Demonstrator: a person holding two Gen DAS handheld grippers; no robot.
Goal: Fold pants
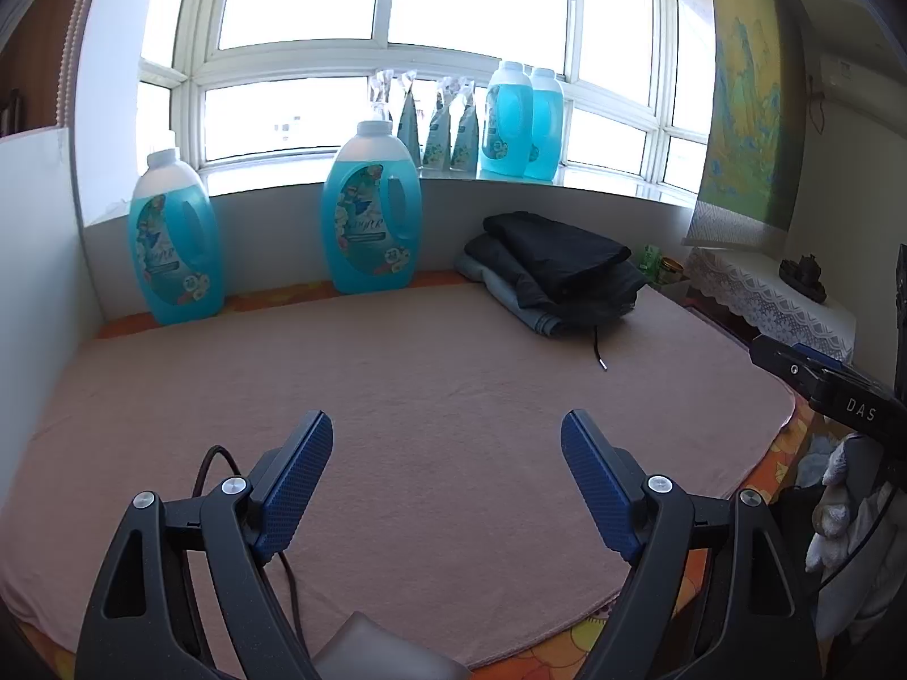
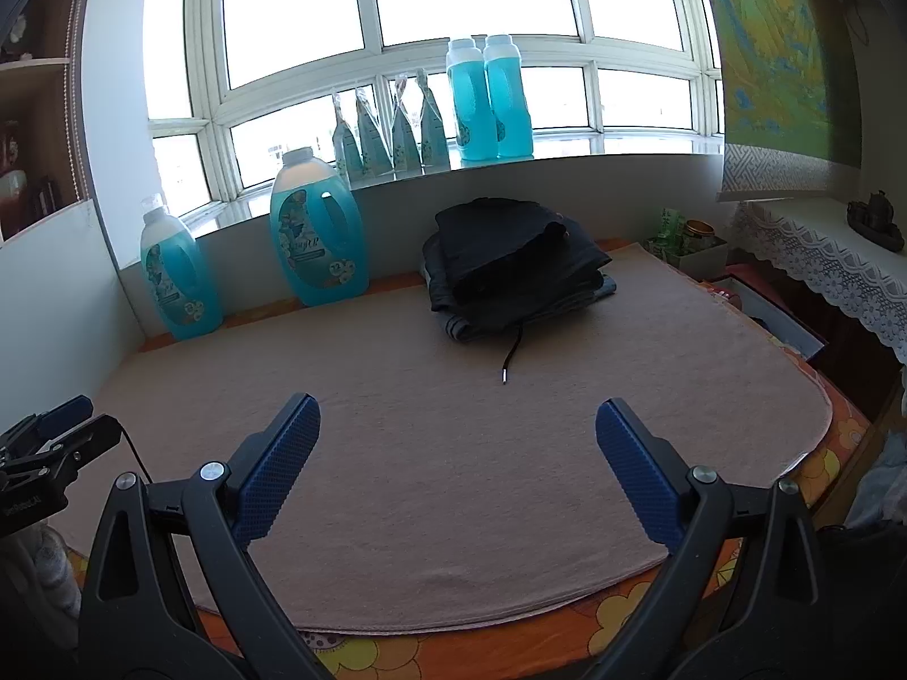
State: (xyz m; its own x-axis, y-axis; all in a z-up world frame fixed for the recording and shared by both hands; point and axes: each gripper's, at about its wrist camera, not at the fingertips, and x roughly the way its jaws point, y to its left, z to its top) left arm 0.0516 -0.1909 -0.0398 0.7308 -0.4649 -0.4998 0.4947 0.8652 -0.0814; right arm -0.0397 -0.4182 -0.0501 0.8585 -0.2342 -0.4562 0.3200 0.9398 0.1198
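A stack of folded pants (image 1: 558, 269) lies at the far right of the pink cloth-covered table (image 1: 368, 385); black pairs lie on top of a blue-grey one, and a black drawstring (image 1: 598, 348) trails out toward me. The stack also shows in the right wrist view (image 2: 513, 269), with its drawstring (image 2: 510, 360). My left gripper (image 1: 446, 479) is open and empty above the near part of the table. My right gripper (image 2: 458, 473) is open and empty too, well short of the stack. The right gripper's body shows at the right edge of the left wrist view (image 1: 833, 391).
Two large blue detergent bottles (image 1: 371, 209) (image 1: 173, 238) stand at the table's back edge. More bottles (image 1: 518, 122) and pouches (image 1: 436, 124) sit on the windowsill. A lace-covered shelf (image 1: 771, 289) stands to the right. A white panel (image 1: 34, 283) borders the left.
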